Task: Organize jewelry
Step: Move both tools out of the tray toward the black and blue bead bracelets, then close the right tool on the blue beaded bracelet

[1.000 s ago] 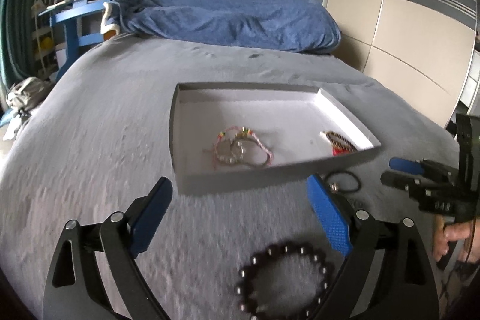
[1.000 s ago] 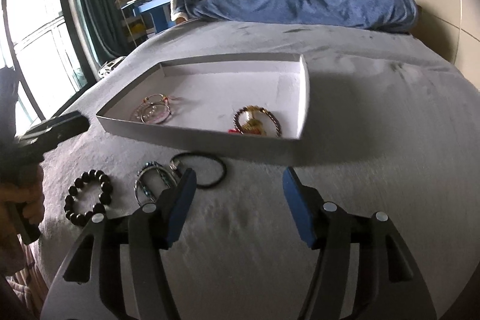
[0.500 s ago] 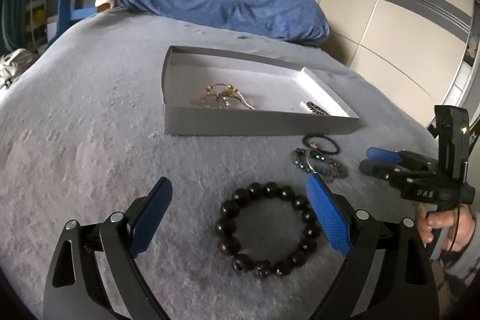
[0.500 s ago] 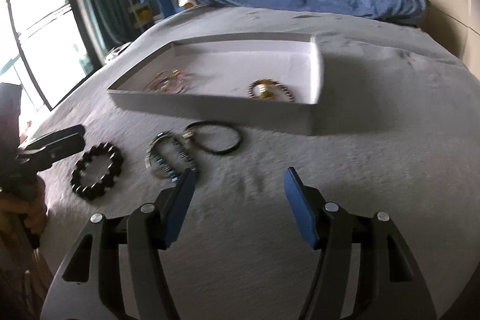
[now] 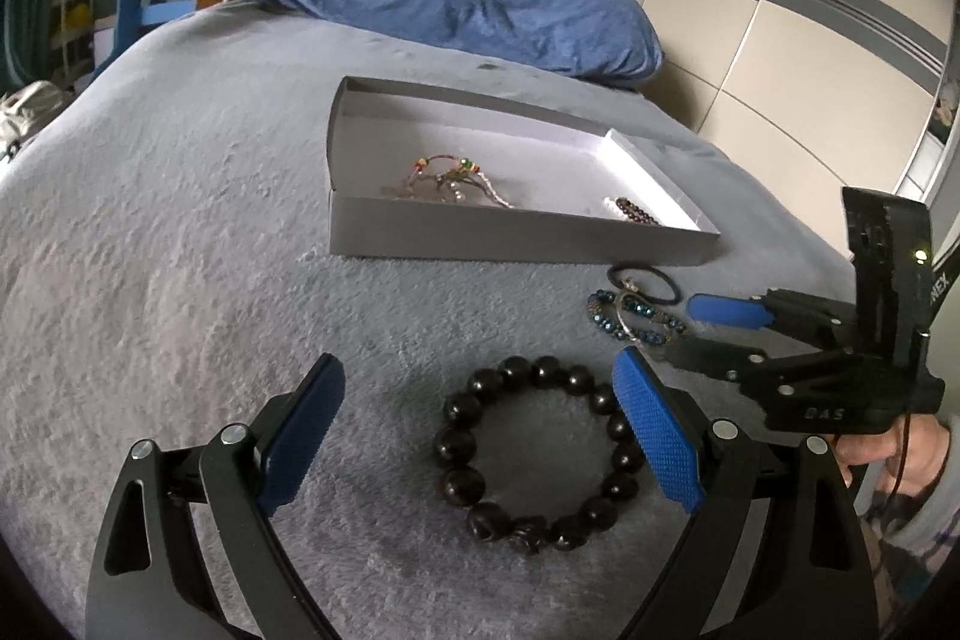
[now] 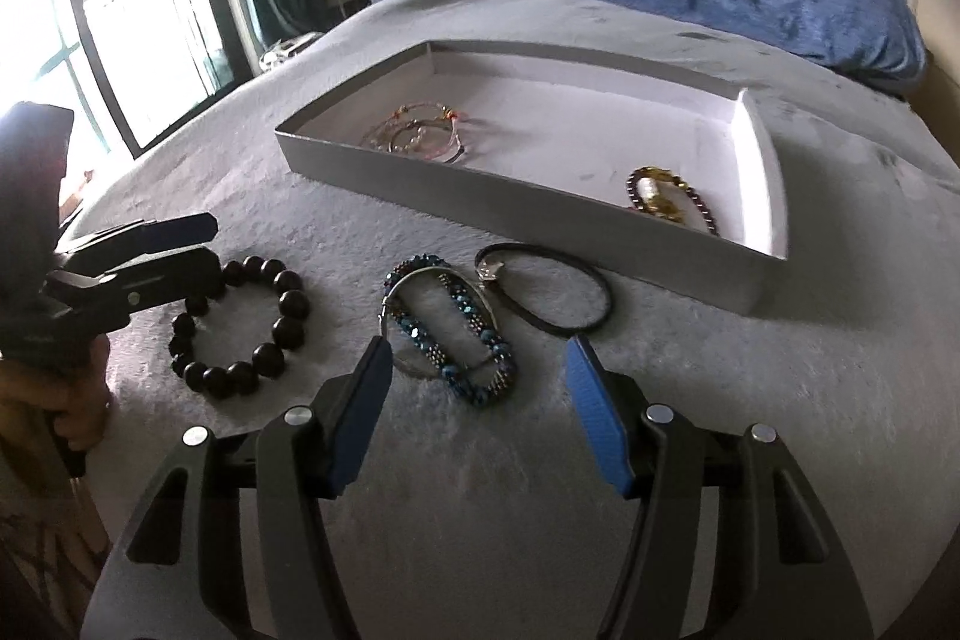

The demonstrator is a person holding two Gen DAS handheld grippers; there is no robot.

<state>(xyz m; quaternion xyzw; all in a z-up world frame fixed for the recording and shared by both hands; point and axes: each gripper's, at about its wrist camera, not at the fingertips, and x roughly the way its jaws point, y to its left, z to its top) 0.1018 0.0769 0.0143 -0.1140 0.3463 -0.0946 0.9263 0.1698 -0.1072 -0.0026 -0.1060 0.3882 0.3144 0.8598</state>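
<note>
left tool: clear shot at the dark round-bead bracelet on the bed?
Probably yes. The dark round-bead bracelet lies flat on the grey blanket, just ahead of the open left tool, nothing over it; the right tool sits off to the side.

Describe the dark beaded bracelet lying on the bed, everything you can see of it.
The dark beaded bracelet is a closed ring of large, glossy, near-black round beads, one knobbly. It lies flat on the grey fuzzy bedcover, outside the grey tray on its near side. The left tool hovers open over it, its right pad at the ring's edge; contact is unclear.
</note>
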